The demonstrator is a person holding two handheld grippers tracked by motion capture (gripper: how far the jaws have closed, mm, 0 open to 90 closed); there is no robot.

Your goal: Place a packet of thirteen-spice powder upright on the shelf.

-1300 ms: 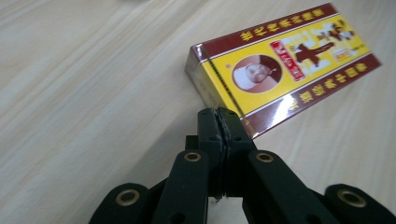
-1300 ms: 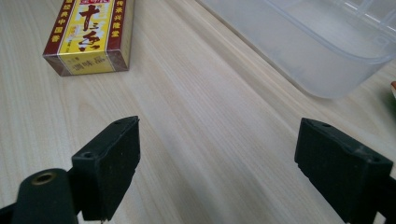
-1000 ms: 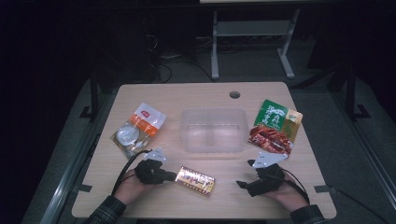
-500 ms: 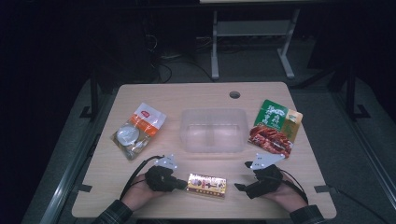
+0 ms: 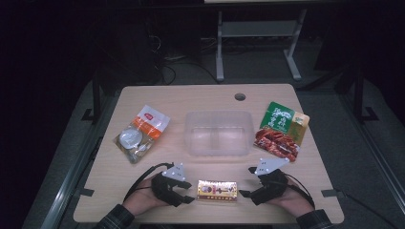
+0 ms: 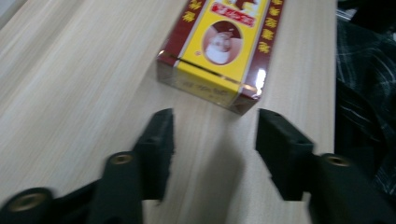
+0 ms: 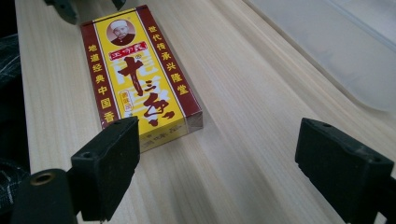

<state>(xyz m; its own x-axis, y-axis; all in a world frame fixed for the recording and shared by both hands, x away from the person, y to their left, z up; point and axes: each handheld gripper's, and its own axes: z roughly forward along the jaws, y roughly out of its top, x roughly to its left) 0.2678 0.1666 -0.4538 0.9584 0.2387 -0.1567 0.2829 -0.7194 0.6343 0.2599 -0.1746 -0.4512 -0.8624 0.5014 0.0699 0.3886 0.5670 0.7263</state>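
A yellow and dark red box (image 5: 218, 190) lies flat on the light wooden table (image 5: 200, 100), near the front edge, between the two grippers. It has Chinese characters and a small portrait printed on its top.

The left gripper (image 5: 187, 194) rests on the table just beside the left end of the box. In the left gripper view its fingers (image 6: 159, 140) stand apart, with a clear gap between them, and they hold nothing; the near end of the box is just in front of them and does not touch them.

The right gripper (image 5: 247, 182) is a little away from the right end of the box. In the right gripper view its fingers (image 7: 109, 161) are wide apart and empty, and the box lies ahead, toward the left finger.

Behind the box, in the middle of the table, stands a clear plastic container (image 5: 218, 133). On its left lies an orange and white packet (image 5: 141, 133); its contents are hard to tell. On its right lies a green and red packet (image 5: 282, 130).
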